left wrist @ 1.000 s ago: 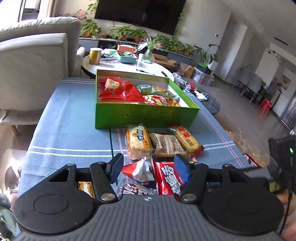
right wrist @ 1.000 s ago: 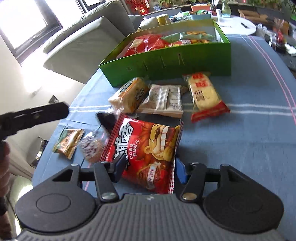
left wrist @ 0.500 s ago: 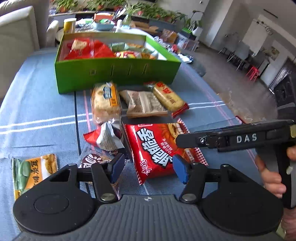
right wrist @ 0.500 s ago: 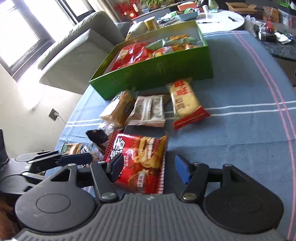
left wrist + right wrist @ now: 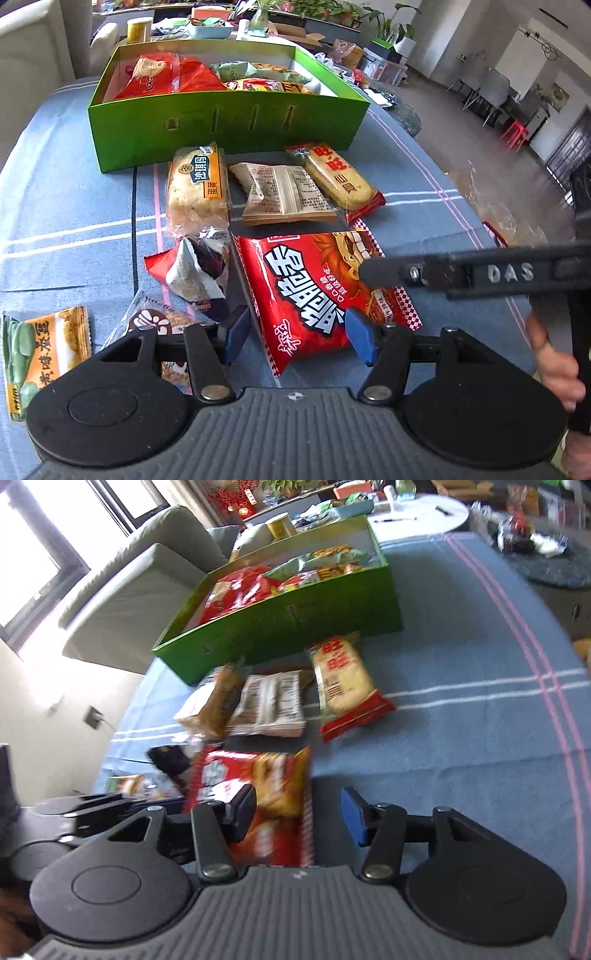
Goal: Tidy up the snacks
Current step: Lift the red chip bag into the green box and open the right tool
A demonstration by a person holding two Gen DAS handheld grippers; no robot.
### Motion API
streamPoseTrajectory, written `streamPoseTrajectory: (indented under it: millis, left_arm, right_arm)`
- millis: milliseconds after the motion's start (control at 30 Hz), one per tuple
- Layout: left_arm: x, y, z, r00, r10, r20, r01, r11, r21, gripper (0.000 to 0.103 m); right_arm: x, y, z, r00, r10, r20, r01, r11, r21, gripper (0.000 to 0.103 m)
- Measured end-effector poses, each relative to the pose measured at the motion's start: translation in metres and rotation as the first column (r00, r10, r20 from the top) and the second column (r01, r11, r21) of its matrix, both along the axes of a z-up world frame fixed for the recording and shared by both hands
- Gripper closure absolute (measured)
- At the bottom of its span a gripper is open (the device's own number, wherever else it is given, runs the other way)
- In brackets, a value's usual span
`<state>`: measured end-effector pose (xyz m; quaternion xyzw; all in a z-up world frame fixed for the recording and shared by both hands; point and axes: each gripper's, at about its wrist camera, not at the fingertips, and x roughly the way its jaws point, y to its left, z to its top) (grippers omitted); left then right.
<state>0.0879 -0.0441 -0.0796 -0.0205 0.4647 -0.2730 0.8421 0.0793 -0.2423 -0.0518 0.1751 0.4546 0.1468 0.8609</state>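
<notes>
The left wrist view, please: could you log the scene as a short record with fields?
surface: blue striped tablecloth
container: green box, open, already holding several snack packs
loose row by the box: yellow-label cake pack, beige printed pack, rice cracker pack
nearest snack: big red chip bag, lying flat
left gripper: open, jaws either side of the red bag's near end, pads not pressing
right gripper: open, jaws just been closing, the red bag's edge between them
far left: green and orange packet
</notes>
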Motion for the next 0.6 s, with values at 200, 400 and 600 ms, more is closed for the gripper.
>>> streamPoseTrajectory:
  millis: [200, 400, 600]
  left_arm:
    - [0.002, -0.002, -0.001, 1.0, -0.014, 0.003, 0.014, 0.999, -0.05, 0.062]
    - [-0.019, -0.005, 0.027, 0.991, -0.055, 0.122, 0.06, 0.998, -0.035, 0.065]
    - [-0.015, 0.007, 0.074, 0.964, -0.037, 0.264, 0.051, 0.998, -0.046, 0.064]
  right_arm:
    - [0.004, 0.008, -0.008, 1.0, 0.001, -0.017, -0.001, 1.0, 0.011, 0.047]
    - [-0.007, 0.016, 0.014, 0.998, 0.041, 0.05, -0.041, 0.999, -0.013, 0.052]
    - [-0.003, 0.012, 0.053, 0.986, 0.041, 0.164, -0.048, 0.998, 0.038, 0.052]
